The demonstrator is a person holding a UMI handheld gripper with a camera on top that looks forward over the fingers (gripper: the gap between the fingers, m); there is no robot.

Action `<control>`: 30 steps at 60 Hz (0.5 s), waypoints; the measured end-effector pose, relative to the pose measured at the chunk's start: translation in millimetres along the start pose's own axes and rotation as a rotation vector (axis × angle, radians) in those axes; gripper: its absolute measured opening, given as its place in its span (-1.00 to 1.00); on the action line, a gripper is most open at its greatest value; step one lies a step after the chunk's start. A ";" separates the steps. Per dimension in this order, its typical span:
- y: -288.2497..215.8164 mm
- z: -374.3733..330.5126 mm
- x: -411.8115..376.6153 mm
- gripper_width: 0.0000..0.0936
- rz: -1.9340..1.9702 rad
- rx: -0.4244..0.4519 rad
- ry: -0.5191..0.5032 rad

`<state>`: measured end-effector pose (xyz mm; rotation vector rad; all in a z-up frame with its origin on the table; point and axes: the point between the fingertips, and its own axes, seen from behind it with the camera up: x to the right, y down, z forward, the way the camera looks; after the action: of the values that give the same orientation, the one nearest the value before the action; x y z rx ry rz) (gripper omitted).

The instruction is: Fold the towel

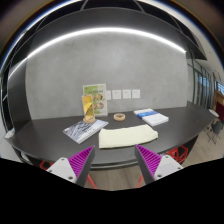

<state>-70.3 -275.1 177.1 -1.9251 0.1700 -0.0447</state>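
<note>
A cream towel lies flat on the dark table, just beyond my fingers and a little to the right of the middle. My gripper is open and empty, held above the table's near edge. Its purple pads stand wide apart on both sides. Nothing is between them.
A packet in clear wrap lies left of the towel. A yellow-green standing card and a roll of tape are further back. A stack of blue and white cloths lies at the right. A grey wall stands behind the table.
</note>
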 end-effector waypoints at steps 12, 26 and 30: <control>23.2 10.7 5.8 0.79 -0.054 -0.127 0.061; 36.9 70.7 -2.9 0.80 -0.063 -0.172 0.038; 40.5 102.1 -11.3 0.80 -0.063 -0.175 0.011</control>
<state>-73.9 -192.7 103.7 -2.1054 0.1236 -0.0852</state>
